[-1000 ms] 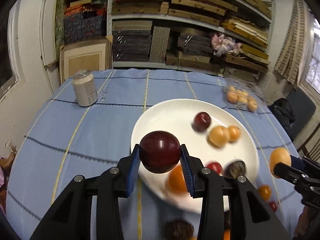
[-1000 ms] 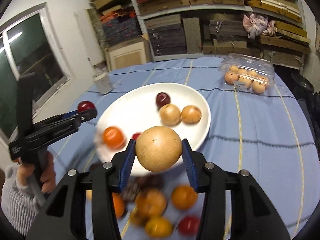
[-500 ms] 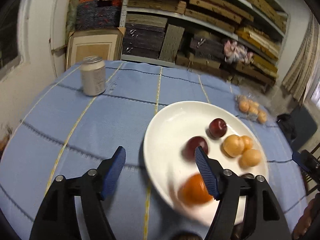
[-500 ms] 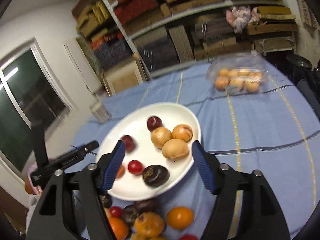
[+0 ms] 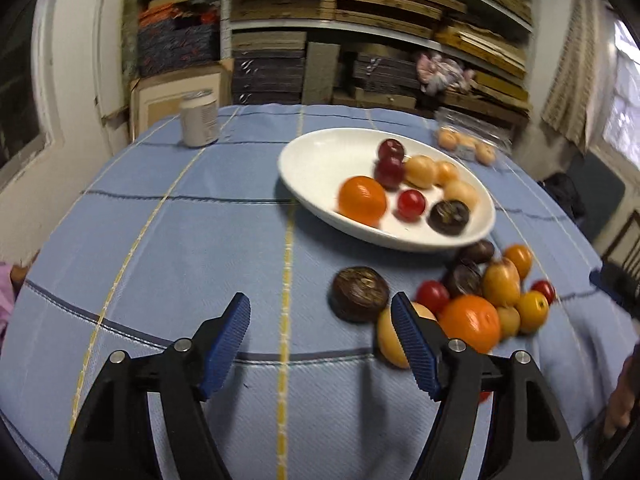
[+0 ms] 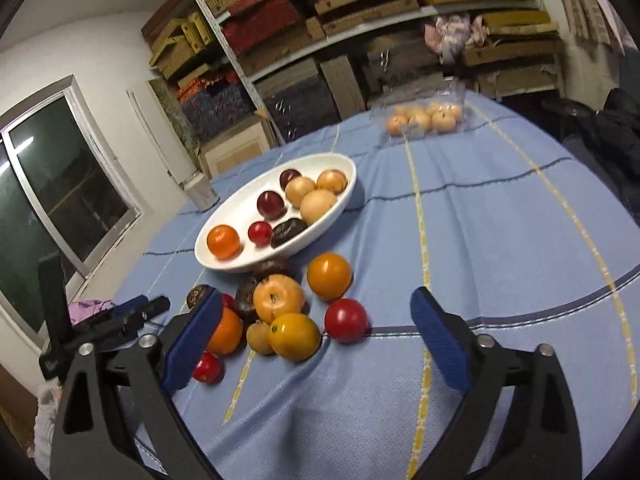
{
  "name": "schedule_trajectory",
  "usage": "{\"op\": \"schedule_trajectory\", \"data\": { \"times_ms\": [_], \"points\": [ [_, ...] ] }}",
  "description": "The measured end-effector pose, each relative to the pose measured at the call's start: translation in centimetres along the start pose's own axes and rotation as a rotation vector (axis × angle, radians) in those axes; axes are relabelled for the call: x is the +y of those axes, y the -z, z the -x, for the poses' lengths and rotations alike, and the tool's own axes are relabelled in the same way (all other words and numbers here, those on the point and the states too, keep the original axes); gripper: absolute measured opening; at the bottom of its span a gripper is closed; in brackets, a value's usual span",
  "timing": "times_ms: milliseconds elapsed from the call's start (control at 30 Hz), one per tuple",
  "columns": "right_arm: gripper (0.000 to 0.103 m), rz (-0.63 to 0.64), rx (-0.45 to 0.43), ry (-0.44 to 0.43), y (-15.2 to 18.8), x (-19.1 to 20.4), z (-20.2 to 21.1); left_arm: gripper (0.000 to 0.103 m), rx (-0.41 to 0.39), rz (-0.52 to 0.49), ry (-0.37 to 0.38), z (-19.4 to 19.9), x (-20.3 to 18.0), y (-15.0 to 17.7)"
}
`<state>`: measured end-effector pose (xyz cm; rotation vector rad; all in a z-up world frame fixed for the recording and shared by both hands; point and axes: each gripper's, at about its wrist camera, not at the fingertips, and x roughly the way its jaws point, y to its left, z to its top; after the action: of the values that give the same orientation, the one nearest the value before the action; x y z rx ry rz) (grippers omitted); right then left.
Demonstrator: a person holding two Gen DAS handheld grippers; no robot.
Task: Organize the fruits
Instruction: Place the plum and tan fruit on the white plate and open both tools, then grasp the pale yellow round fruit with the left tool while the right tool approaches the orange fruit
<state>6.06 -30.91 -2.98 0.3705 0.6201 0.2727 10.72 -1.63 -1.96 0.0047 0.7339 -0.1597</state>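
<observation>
A white oval plate (image 5: 312, 160) (image 6: 240, 266) on the blue tablecloth holds several fruits: an orange (image 5: 362, 201) (image 6: 223, 241), dark red plums (image 5: 389, 171), tan pears and a dark passion fruit (image 5: 449, 216). A pile of loose fruits (image 5: 480, 296) (image 6: 280, 312) lies on the cloth in front of the plate. My left gripper (image 5: 320, 314) is open and empty, low over the cloth, left of the pile. My right gripper (image 6: 316, 316) is open and empty, just before the pile, with a yellow fruit (image 6: 294, 336) and a red one (image 6: 346, 320) between its fingers' line.
A drink can (image 5: 199, 119) stands at the far left of the table. A clear plastic box of tan fruits (image 6: 426, 118) (image 5: 466, 142) sits at the far edge. Shelves full of stacked boxes stand behind the table. The left gripper also shows in the right wrist view (image 6: 132, 312).
Both grippers let their fruits go onto the plate, the left a dark plum and the right a tan pear, then drew back and down towards the loose pile.
</observation>
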Motion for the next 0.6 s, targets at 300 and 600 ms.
{"op": "schedule_trajectory", "data": {
  "times_ms": [300,600],
  "points": [
    [0.094,-0.043,0.041,-0.008,0.0,-0.6,-0.5,0.074,0.021,-0.105,0.045,-1.0,-2.6,0.8],
    [0.094,-0.042,0.051,-0.009,0.1,-0.6,-0.7,0.093,0.058,-0.127,0.0,-3.0,-3.1,0.7]
  ]
}}
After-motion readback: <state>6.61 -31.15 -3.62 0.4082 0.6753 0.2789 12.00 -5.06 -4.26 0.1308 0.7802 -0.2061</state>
